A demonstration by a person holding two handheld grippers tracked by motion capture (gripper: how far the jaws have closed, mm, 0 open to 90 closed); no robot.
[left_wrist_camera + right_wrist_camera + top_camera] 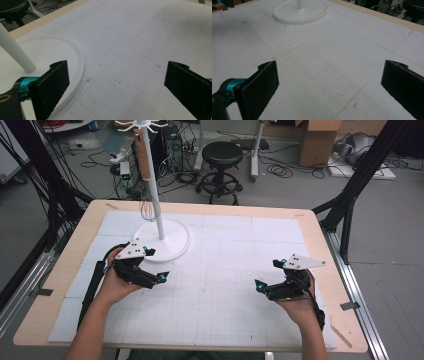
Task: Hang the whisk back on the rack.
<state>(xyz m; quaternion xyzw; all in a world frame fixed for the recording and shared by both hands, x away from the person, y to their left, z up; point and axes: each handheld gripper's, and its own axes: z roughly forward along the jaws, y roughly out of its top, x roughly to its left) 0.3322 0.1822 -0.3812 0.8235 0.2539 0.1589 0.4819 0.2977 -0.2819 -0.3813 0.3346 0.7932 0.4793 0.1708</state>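
1. My left hand-held gripper (150, 279) hovers with jaws wide apart, empty, just beside the white stand (161, 227) on the far left of the desk (320, 250).
2. My right hand-held gripper (265, 287) is likewise spread, empty, near right.
3. The stand's pole rises upright; its top is cut off.
4. A whisk (146, 210) hanging behind the pole is hard to make out.

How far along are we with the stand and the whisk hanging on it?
Nothing looks done yet: the whisk hangs from the white stand at the far left of the mat. Nothing is in hand: the left hand-held gripper and right hand-held gripper are both open, jaws wide apart over bare mat, holding nothing. The left one sits nearest the stand's base. Any reach and grasp remains.
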